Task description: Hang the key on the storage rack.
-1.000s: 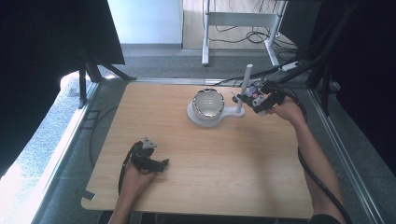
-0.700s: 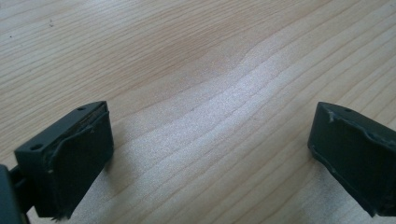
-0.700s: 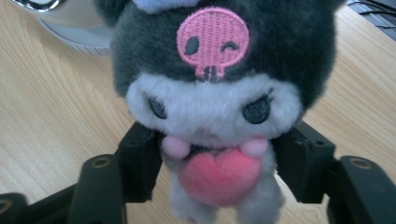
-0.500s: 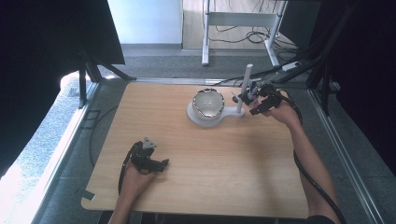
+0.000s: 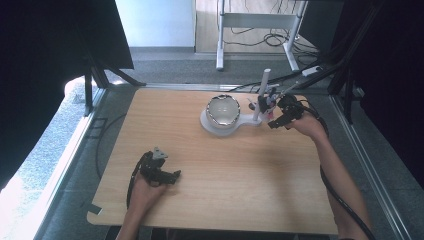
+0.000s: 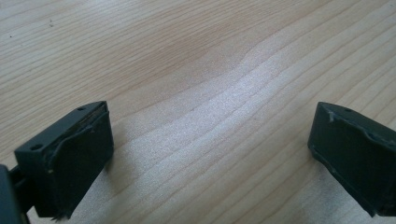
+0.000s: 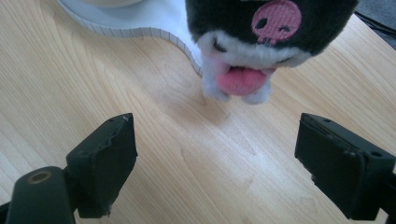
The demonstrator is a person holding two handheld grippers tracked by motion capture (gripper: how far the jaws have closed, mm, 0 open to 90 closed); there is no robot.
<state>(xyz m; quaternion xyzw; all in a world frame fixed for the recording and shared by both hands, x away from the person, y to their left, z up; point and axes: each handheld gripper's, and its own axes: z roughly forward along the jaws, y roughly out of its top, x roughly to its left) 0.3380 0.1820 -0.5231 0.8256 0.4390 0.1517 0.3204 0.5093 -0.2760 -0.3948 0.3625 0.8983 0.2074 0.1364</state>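
Right gripper [image 5: 272, 107] lined up on a hanging plush toy [image 7: 261, 42], left gripper [image 5: 167, 175] parked on the table [image 5: 250, 180].

The black-and-white plush toy, with a pink skull patch and a pink tongue, hangs just beside the white post [image 5: 261, 95] of a stand whose flat base [image 5: 220, 129] carries a shiny bowl [image 5: 223, 110]; hung there, it is likely meant to be taken off. The right gripper's jaws stand wide apart with nothing between them, aimed at the toy from close below, which suggests an approach to grasp. The left gripper rests well apart near the front edge, jaws also spread wide over bare wood, idle. No readable writing or brand is visible.
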